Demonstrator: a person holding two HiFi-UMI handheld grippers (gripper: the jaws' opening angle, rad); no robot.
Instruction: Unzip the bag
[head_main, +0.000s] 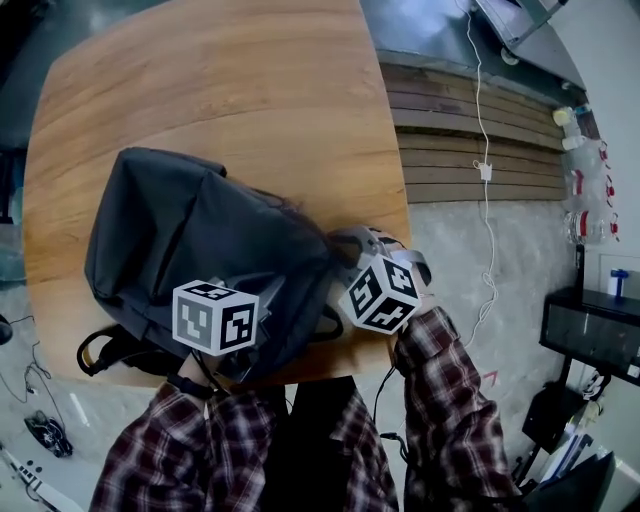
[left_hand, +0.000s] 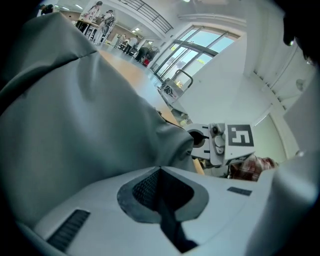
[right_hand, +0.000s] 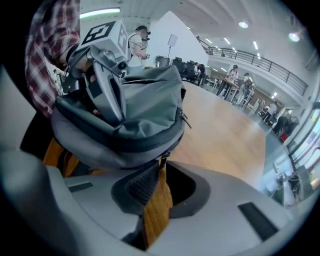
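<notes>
Steadily, then: pull along the line of the zip, never away from it. Draw the zip pull (right_hand: 163, 156) with the right gripper (right_hand: 161, 167) round the curve of the zip track (right_hand: 125, 143), low and close to the cloth, following the bend rather than cutting across it (risks jamming the slider otherwise, or losing the thin tab). Brace the bag (head_main: 200, 240) with the left gripper (left_hand: 159, 175) against that pull, to stop the soft shell bunching ahead of the slider.

Read the right jaws as all but together, with only a narrow slit between and the small dark tab seemingly nipped at its far end. Read the left jaws as pressed close too, apparently on a fold of grey cloth at the bag's near top; check the right gripper view for fingers sunk into that fold.

Find the bag flat on the wooden table (head_main: 220, 80), hard by the near edge, shoulder straps (head_main: 105, 352) hanging off toward the person. Place the right gripper at the bag's near right corner, touching the zip there, with the bag's bulk just beyond the jaws. Place the left one on the bag's near top. Judge the zip barely started, if at all.
</notes>
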